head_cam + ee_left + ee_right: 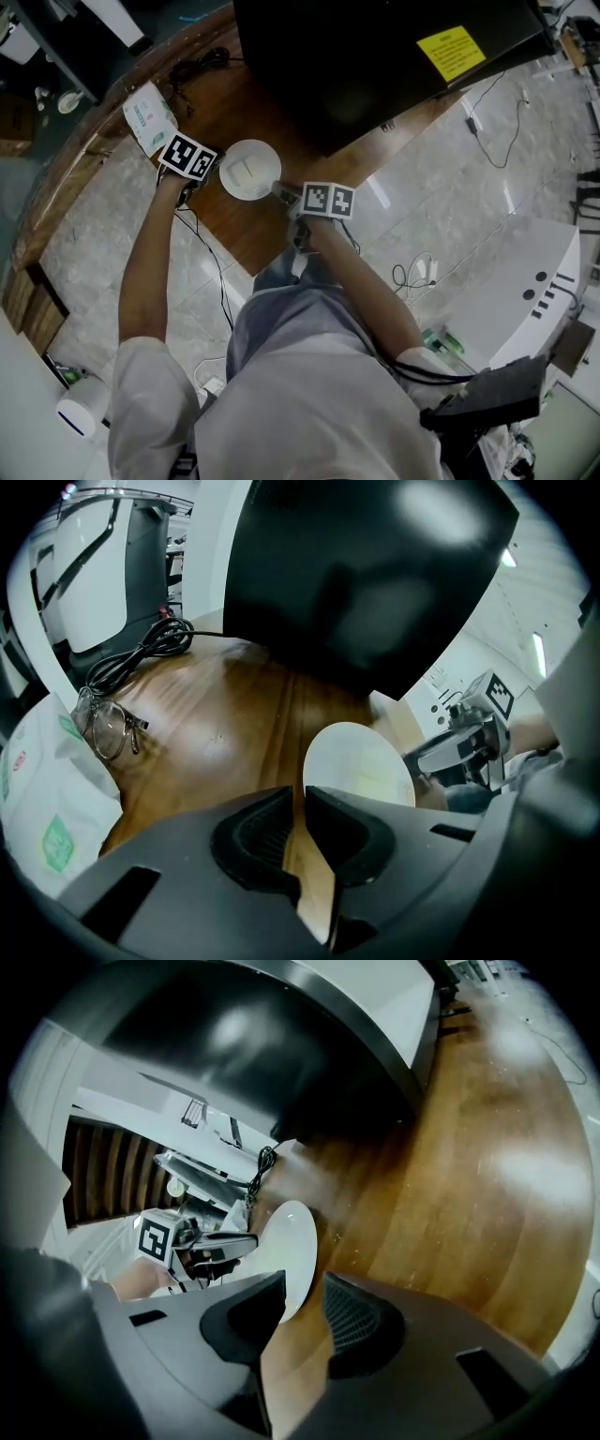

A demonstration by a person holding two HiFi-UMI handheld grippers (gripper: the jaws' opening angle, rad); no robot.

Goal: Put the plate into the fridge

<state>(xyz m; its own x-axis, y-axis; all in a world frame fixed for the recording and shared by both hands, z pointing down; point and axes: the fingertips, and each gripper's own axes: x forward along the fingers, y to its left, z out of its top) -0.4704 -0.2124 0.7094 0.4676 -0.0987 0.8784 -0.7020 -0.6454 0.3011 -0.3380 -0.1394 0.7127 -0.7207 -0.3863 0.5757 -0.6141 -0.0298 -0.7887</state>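
Progress looks slight to us: the round white plate [249, 169] lies flat on the brown wooden desk [246, 234], just in front of the black cabinet with a yellow label [375, 56]. We take that cabinet for the fridge, and the face we see appears closed. The left tongs [212, 176] sit just beside the plate's left rim with their jaws drawn together on nothing, only wood showing through the slit. The right tongs [281, 192] are at the opposite rim with jaws spread wide. The plate's edge reaches into their gap, yet neither pad presses on it, so we see no grip on the plate. What is left, as we judge it, is to clamp the rim, lift, open the fridge and set the plate inside. A white bag with green print [150, 117] and a pair of spectacles [112, 728] lie off to the left.
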